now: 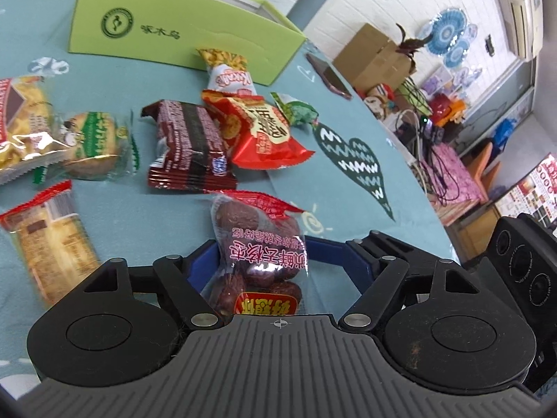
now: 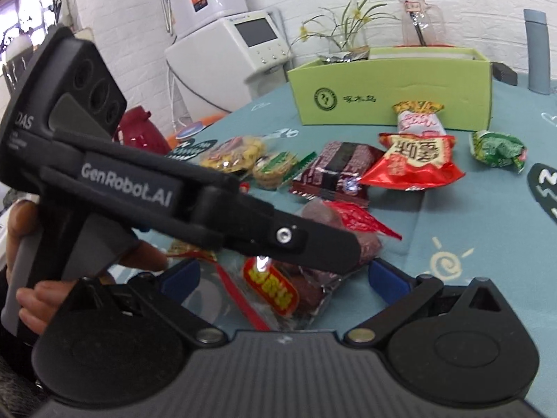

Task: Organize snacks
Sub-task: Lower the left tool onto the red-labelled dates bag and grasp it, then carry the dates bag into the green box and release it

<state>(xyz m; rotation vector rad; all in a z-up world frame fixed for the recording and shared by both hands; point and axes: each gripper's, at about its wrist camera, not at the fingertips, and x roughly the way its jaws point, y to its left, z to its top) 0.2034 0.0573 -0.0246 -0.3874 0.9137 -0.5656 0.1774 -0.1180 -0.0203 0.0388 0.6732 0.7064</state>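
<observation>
my left gripper (image 1: 268, 261) has its jaws spread, blue pads standing on either side of the clear packet of red dates (image 1: 259, 257); whether the pads touch the packet i cannot tell. the packet lies flat on the teal tablecloth (image 1: 348, 188), right in the gap. its long axis runs along the line my left jaws point: red crimped end away from me, yellow-and-red label end back towards the gripper body.

my right gripper (image 2: 283, 278) also has its jaws parted, grasping nothing. from this wrist the same date packet (image 2: 289, 278) sits between the two blue pads, partly hidden by a left gripper finger (image 2: 313, 244) crossing over it from the left. a hand (image 2: 31, 299) holds that left gripper's handle.

beyond the left jaws: a dark brown wafer pack (image 1: 189, 146), then a red crinkled bag (image 1: 264, 132), with a small green wrapper (image 1: 296, 109) to the right of it. further out stands the green box (image 1: 181, 31), open-topped, a candy-style packet (image 1: 226, 73) against its front wall. left of the left jaws lie a round biscuit pack (image 1: 94, 144) and a red-edged cake pack (image 1: 48, 244).
</observation>
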